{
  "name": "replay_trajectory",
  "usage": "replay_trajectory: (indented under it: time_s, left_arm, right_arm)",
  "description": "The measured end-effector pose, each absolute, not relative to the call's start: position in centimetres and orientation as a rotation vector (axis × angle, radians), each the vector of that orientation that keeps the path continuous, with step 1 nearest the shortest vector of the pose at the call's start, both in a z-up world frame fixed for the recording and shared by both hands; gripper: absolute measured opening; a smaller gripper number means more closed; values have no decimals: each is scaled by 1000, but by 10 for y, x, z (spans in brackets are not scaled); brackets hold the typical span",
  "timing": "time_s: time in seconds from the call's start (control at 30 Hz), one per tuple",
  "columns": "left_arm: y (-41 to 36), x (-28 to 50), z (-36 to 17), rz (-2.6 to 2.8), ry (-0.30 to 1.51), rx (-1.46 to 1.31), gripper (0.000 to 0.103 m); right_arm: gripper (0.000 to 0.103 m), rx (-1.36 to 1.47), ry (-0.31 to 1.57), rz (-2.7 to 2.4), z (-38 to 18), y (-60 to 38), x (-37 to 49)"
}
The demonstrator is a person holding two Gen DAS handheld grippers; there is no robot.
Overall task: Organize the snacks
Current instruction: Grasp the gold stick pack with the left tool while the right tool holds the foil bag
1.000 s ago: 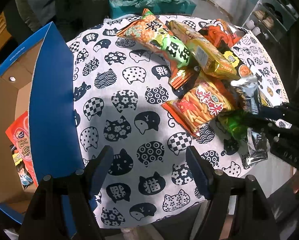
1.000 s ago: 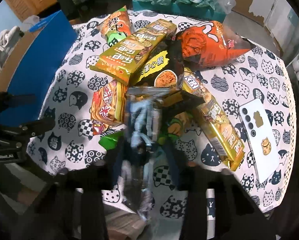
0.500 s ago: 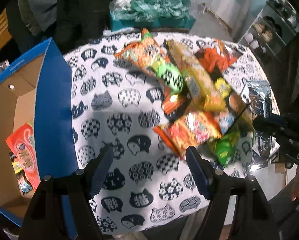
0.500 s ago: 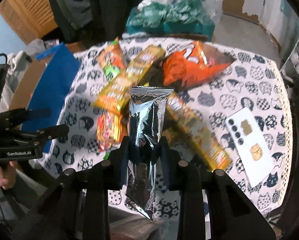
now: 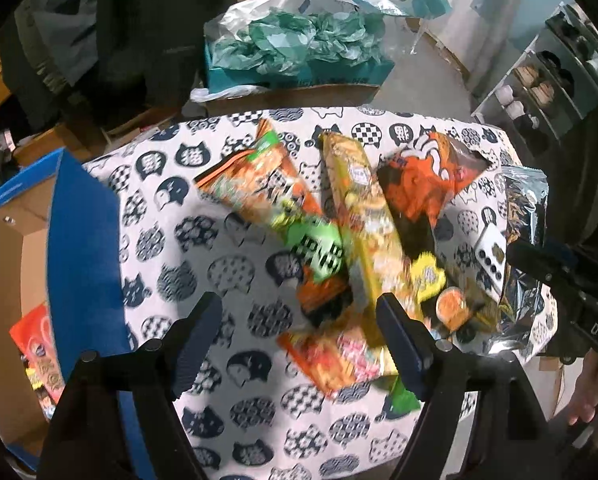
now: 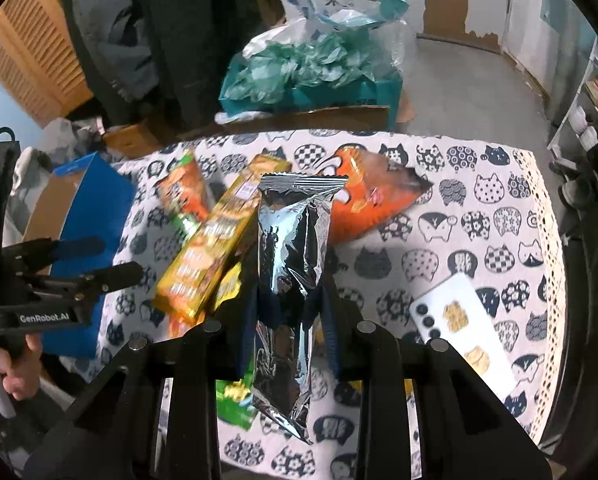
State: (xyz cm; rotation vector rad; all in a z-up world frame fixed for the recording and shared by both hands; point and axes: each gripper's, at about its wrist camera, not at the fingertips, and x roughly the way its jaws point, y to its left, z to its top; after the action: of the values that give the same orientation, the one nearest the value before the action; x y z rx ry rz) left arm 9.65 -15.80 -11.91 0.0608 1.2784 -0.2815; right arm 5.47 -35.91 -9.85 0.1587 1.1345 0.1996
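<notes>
We note one red packet [image 5: 33, 354] boxed; right gripper [image 6: 289, 312] clamps a silver packet [image 6: 295, 240], left gripper [image 5: 299, 332] opening, empty; pile [image 5: 363, 240] remains

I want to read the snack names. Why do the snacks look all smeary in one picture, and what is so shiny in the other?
Left wrist view: the snack pile is smeared by motion blur, so its print is unreadable, while the left gripper looks sharp. Right wrist view: the silver packet held in the right gripper mirrors the room with bright glare; the pile behind it is softly blurred.
</notes>
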Motion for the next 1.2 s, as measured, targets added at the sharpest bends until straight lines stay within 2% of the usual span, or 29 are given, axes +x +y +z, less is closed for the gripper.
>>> replay_trajectory:
  time_s: [0.53, 0.6, 1.07, 1.2]
  left_arm:
    - [-216, 156, -149, -303, 1329, 53, 82]
    - [-222, 159, -151, -298, 1316, 70, 87]
    - [-239, 167, -144, -335, 1291, 28, 87]
    - [-248, 168, -156, -335, 1336, 76, 87]
  right_arm:
    - [28, 245, 1188, 160, -131, -390, 94]
    - [28, 251, 1191, 161, -134, -391, 95]
    - [28, 302, 1194, 177, -139, -395, 97]
    - [28, 309, 1195, 169, -140, -398, 97]
